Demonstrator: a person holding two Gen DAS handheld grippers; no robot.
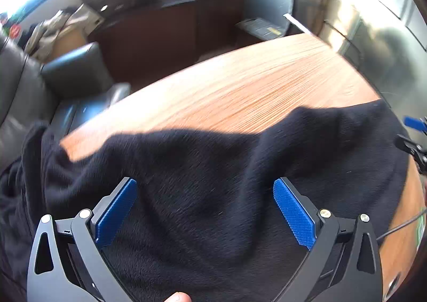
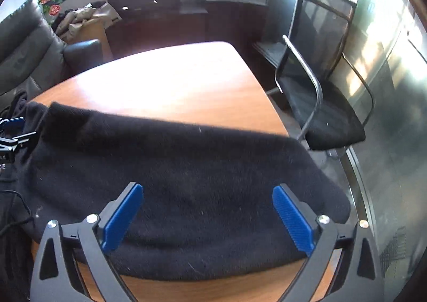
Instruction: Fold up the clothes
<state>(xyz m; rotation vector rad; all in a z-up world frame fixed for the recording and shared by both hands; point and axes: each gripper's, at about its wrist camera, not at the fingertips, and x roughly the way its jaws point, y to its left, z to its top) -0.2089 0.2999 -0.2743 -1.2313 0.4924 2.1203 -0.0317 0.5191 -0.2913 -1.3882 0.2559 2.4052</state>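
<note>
Both the left gripper [image 1: 205, 186] and right gripper [image 2: 207, 192] hover wide open over the black garment [image 1: 213, 182] on the wooden table [image 1: 240, 83] — next, probably, grasp an edge.

Black garment [image 2: 186, 182]; orange-brown wood-grain table [image 1: 253, 83]; blue pads [image 1: 293, 211].

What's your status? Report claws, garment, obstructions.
Left claw open, right claw open, both over cloth. Black garment spread on table, nothing gripped. Chair beside table, nothing blocking.
</note>
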